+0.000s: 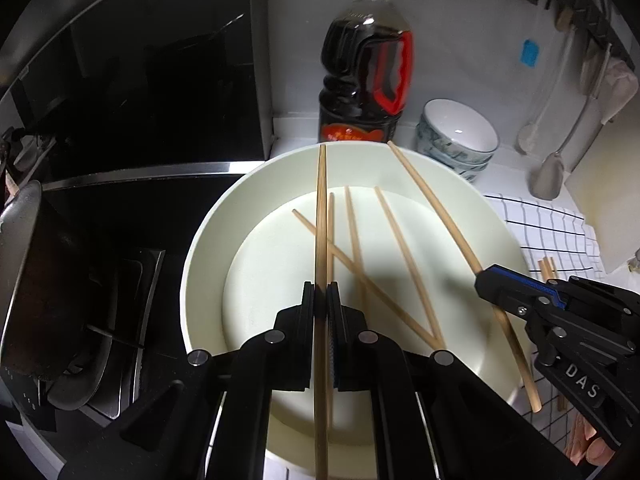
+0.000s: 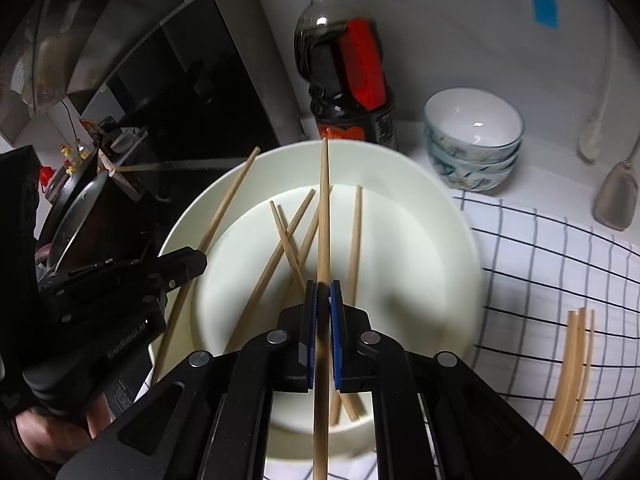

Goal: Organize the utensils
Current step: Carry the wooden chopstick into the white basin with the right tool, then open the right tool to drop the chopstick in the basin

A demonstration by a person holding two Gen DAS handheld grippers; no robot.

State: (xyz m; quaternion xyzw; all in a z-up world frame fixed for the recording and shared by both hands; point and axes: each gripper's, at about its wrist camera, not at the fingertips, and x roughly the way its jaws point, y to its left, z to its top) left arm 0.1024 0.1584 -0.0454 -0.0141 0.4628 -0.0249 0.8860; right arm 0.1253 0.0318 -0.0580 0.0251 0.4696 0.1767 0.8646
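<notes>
A wide white plate [image 1: 208, 232] holds several loose wooden chopsticks [image 1: 394, 232]. My left gripper [image 1: 321, 294] hangs over the plate's near half, shut on one chopstick [image 1: 321, 220] that points away towards the far rim. To its right my right gripper [image 1: 482, 278] is shut on another chopstick [image 1: 432, 208] slanting across the plate's right side. The right wrist view shows the right gripper [image 2: 323, 290] clamping its chopstick [image 2: 324, 208], with the left gripper [image 2: 200, 262] and its chopstick [image 2: 228, 204] at the plate's left rim. A few chopsticks [image 2: 572, 368] lie on the checked cloth [image 2: 540, 260].
A dark sauce bottle [image 1: 364, 80] and stacked patterned bowls [image 1: 456, 136] stand behind the plate by the wall. Left of the plate sits a black stove with a dark pan [image 1: 40, 288]. Grey spatulas [image 1: 548, 176] hang at the right. A hand [image 2: 52, 436] holds the left gripper.
</notes>
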